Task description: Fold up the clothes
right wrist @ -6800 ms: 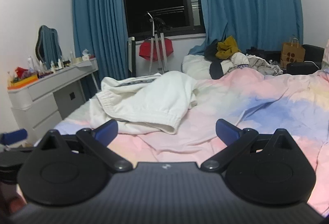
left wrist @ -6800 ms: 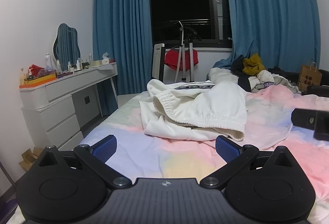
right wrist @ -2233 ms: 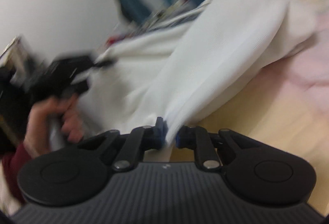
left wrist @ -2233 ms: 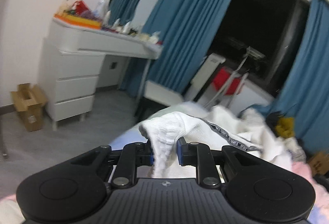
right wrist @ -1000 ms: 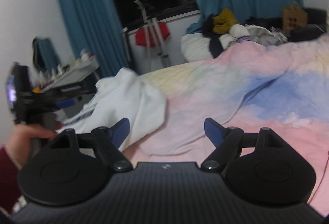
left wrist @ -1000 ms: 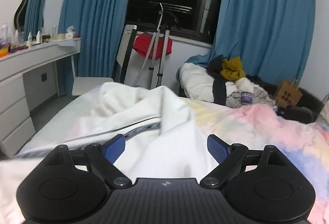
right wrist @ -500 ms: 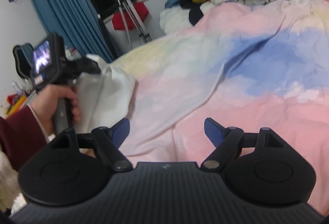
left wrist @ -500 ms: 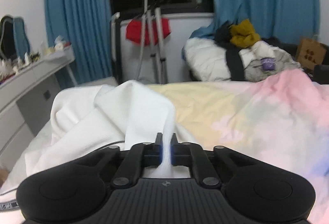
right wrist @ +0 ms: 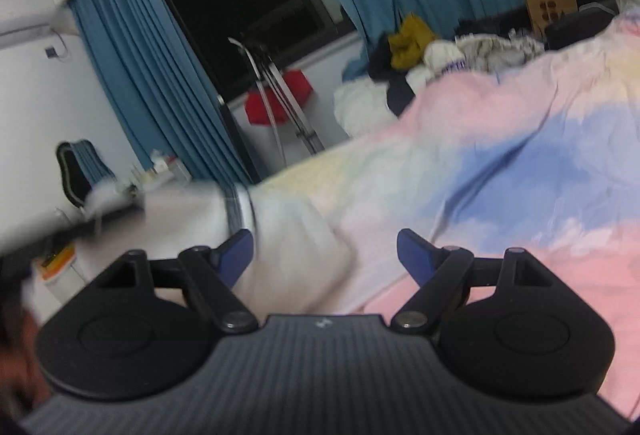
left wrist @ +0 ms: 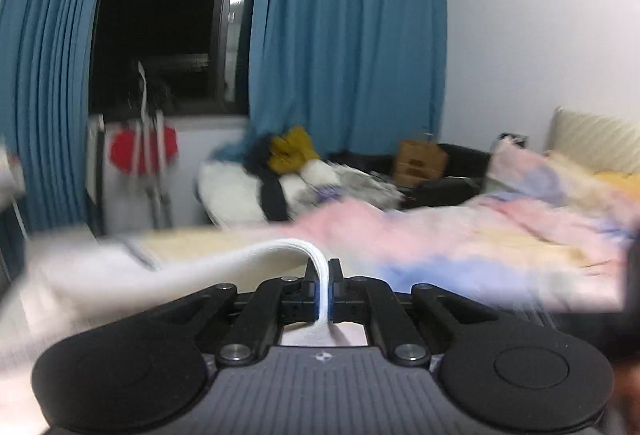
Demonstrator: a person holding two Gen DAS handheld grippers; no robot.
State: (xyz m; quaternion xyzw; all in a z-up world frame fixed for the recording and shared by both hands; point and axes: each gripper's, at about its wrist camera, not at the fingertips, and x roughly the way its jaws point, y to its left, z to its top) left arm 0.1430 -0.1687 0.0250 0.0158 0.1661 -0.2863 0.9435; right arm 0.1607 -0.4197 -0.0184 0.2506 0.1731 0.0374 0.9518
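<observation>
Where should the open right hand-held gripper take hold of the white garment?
Judging from the right wrist view, the rumpled edge of the white cotton garment lying on the pastel bedspread, beside the right hand-held gripper; approach low from the right, since it bunches up there.

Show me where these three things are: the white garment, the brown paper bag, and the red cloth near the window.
white garment (left wrist: 280, 249), left wrist view, on the fold rising into the shut jaws.
brown paper bag (right wrist: 550, 1), right wrist view, on its front face.
red cloth (right wrist: 298, 89), right wrist view, on its right half.
</observation>
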